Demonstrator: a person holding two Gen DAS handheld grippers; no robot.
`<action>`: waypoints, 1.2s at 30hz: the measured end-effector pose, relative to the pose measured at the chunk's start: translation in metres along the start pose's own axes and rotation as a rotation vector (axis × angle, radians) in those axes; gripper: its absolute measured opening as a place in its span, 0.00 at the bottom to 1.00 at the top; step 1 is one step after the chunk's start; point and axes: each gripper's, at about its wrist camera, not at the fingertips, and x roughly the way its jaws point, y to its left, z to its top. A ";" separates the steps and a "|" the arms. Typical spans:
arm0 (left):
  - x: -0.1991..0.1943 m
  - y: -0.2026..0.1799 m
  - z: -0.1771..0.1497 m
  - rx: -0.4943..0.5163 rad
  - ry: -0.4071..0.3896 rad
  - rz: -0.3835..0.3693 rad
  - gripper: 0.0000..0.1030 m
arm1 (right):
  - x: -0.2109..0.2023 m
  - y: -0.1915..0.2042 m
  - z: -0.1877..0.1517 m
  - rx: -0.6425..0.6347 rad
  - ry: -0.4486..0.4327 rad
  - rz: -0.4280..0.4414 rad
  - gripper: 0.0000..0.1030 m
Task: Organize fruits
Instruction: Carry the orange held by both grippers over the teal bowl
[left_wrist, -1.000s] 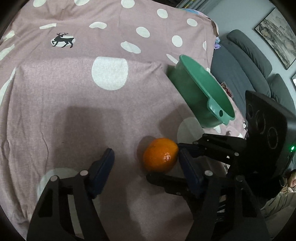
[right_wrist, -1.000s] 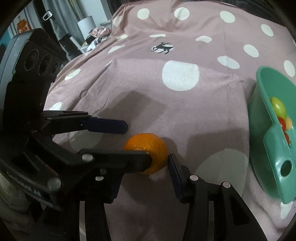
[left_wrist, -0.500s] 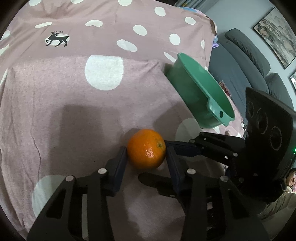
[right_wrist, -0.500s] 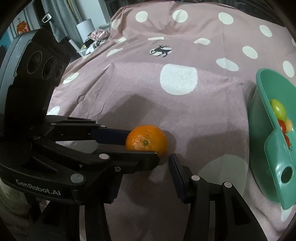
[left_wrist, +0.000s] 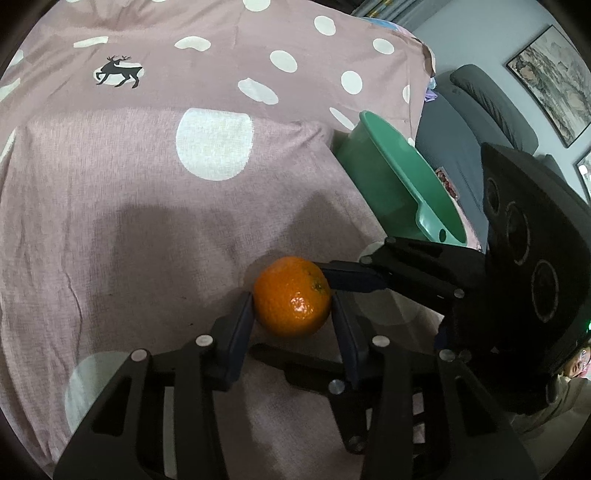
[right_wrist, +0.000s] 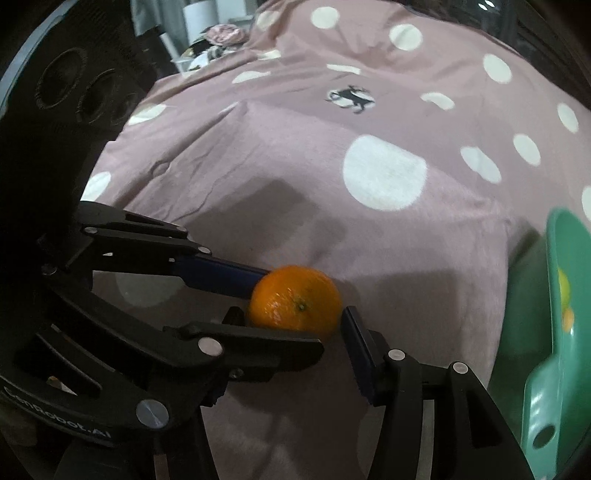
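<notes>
Orange and round, a dimpled mandarin-like orange fruit (left_wrist: 291, 297) sits between the blue pads of the left gripper (left_wrist: 293, 314), just above a dusty-pink cloth with white polka dots (left_wrist: 147, 221) and a small black deer print (left_wrist: 118, 71). The left gripper's jaws have just been closing, though they have hardly moved in the last half second, and now pinch the fruit from both sides, each pad pressed against its skin.

From the right wrist view the same fruit (right_wrist: 294, 303) shows its stem dimple, and the right gripper (right_wrist: 295, 325) reaches in at it from below. Its jaws have just been opening; the far blue pad stands right at the fruit's edge, but whether it presses on the skin cannot be told, and the near finger is hidden behind the left gripper's black frame.

To the side, well apart from the fruit, a green plastic basin with a handle tab and hole (left_wrist: 406, 184) rests on the cloth; in the right wrist view its inside (right_wrist: 569, 280) holds a yellow-green fruit (right_wrist: 563, 288) and a small orange one (right_wrist: 567, 317).

A grey sofa (left_wrist: 480, 103) and a framed landscape painting (left_wrist: 550, 77) stand beyond the cloth.
</notes>
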 end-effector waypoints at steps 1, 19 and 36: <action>-0.001 0.001 0.000 -0.004 -0.003 0.000 0.41 | 0.000 0.002 0.001 -0.011 -0.010 0.009 0.54; -0.011 -0.019 -0.004 0.047 -0.042 0.007 0.41 | -0.026 0.011 -0.013 0.049 -0.114 -0.006 0.45; -0.030 -0.059 -0.022 0.111 -0.078 0.050 0.41 | -0.064 0.022 -0.035 0.070 -0.182 -0.015 0.45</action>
